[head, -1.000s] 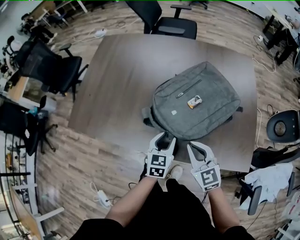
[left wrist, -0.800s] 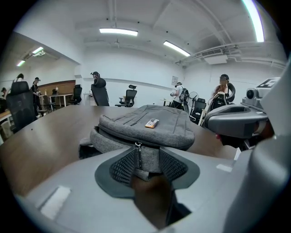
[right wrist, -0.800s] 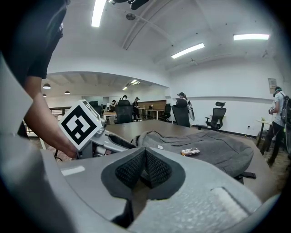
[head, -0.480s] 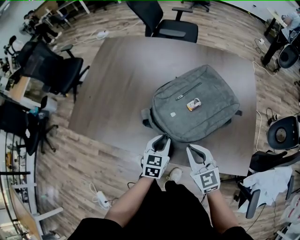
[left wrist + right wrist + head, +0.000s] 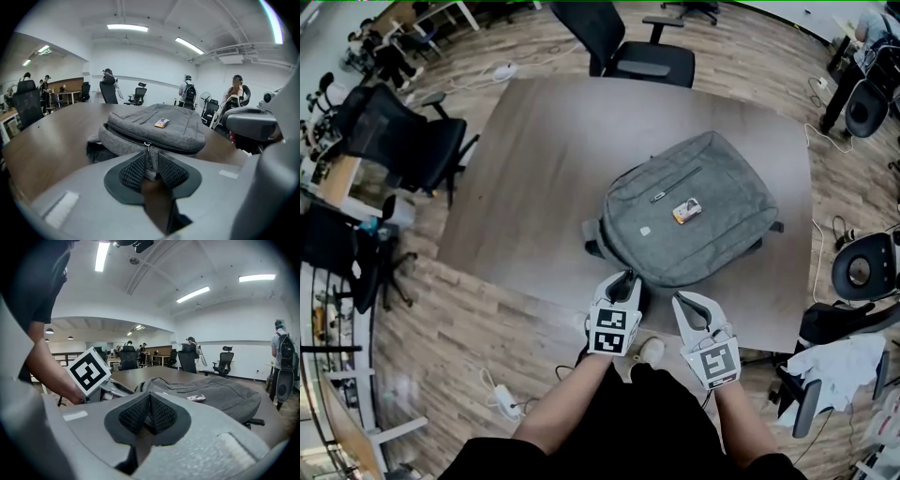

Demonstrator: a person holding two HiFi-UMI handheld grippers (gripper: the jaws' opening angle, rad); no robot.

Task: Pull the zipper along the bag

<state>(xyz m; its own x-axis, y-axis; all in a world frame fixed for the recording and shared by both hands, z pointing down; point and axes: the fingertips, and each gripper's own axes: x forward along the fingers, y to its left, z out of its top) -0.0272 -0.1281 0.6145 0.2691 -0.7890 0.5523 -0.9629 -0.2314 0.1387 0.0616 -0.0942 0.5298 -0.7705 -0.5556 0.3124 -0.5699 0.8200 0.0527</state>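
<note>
A grey backpack [image 5: 689, 211] lies flat on the brown table [image 5: 544, 159], its near edge facing me. My left gripper [image 5: 626, 281] is at that near edge. In the left gripper view the zipper pull [image 5: 148, 151] hangs from the backpack [image 5: 154, 124] between the left gripper's [image 5: 150, 164] pads; the jaws have just been closing and now pinch the pull with some grey fabric. My right gripper [image 5: 682, 300] hovers just right of it, off the bag, shut on nothing [image 5: 149, 411]. The right gripper view shows the left gripper's marker cube [image 5: 89, 369] beside the backpack [image 5: 220, 394].
A small orange and white item [image 5: 686, 210] rests on top of the bag. A black office chair [image 5: 647, 47] stands at the table's far side, and another chair [image 5: 403, 141] to the left. People and more chairs are in the background [image 5: 187, 91].
The left gripper's jaws have narrowed from wide open to a pinch at the bag's near edge. Both hands have stayed in place.
</note>
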